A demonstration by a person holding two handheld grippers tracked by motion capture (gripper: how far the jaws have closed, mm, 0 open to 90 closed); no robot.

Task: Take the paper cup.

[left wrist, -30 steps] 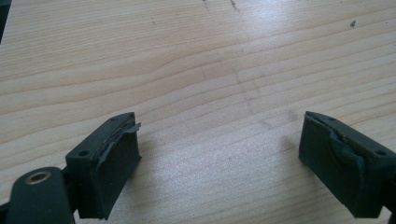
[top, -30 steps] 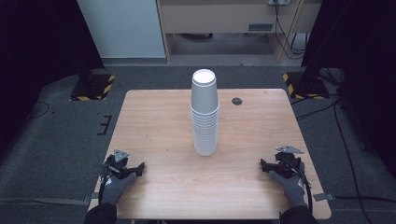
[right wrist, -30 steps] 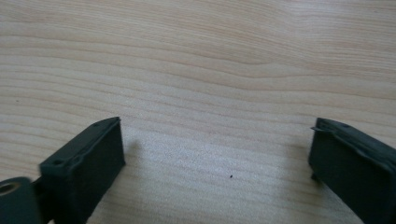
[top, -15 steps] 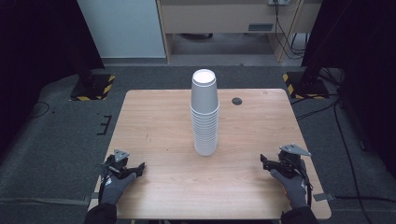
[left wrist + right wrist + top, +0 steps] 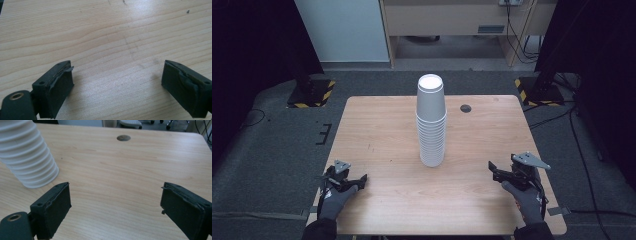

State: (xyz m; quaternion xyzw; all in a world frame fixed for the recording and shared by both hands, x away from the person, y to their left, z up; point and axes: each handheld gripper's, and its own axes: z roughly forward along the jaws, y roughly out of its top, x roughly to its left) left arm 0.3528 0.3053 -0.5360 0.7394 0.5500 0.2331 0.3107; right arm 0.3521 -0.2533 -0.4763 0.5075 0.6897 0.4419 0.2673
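Left claw (image 5: 117, 85) jaws spread wide, nothing between, over bare wooden table (image 5: 105, 37).

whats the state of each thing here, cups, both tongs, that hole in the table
stack of cups: upright, upside down, nested, standing mid-table, untouched
left tongs: open, empty, low over the near left part of the table
right tongs: open, empty, near the right edge, pointed toward the stack
cable hole: capped, behind and right of the stack
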